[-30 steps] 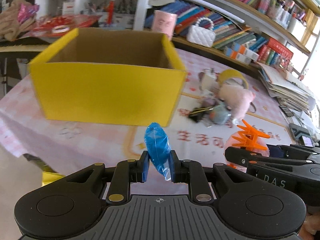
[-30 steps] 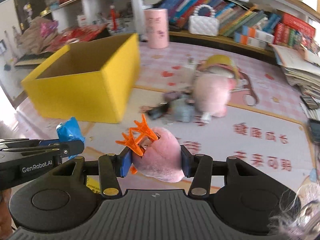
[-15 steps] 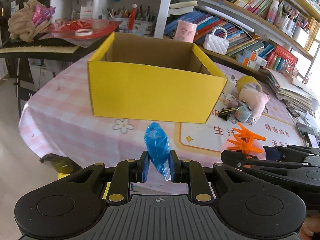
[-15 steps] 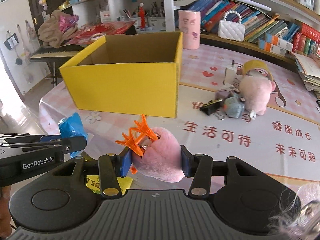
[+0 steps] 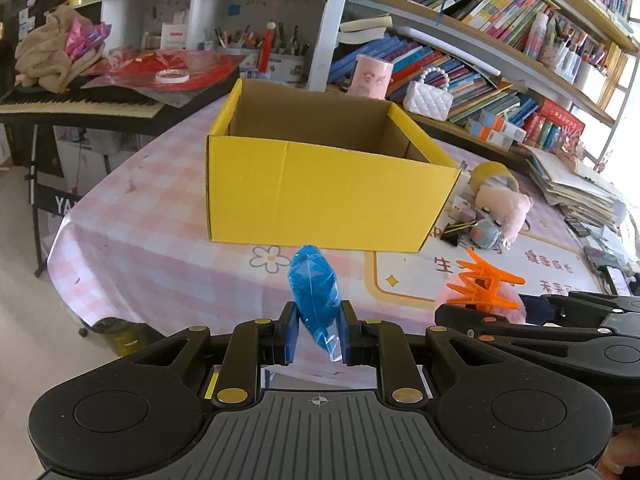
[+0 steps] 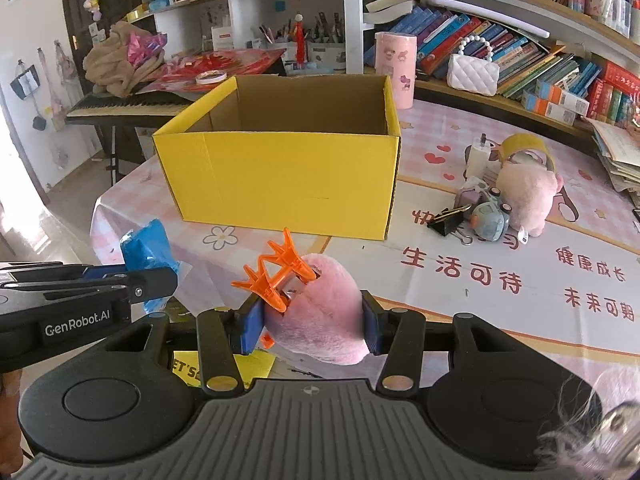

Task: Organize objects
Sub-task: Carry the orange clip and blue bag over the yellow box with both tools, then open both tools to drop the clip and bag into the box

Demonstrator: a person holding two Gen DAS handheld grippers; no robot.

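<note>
Carrying both loads to the yellow cardboard box (image 5: 320, 196) goes best if each clears the near wall before letting go. The left hand-held gripper (image 5: 318, 334) is clamped on a crinkly blue plastic packet (image 5: 314, 292); the right hand-held gripper (image 6: 312, 326) is clamped on a soft pink fuzzy toy (image 6: 324, 308) with a spiky orange plastic claw clip (image 6: 278, 274). Both hang over the near edge of the counter (image 6: 460, 320), with its glossy pink checked cover. The box stands farther off, open-topped, stiff and matte inside. Small toys and a binder clip (image 6: 446, 216) lie to its right.
</note>
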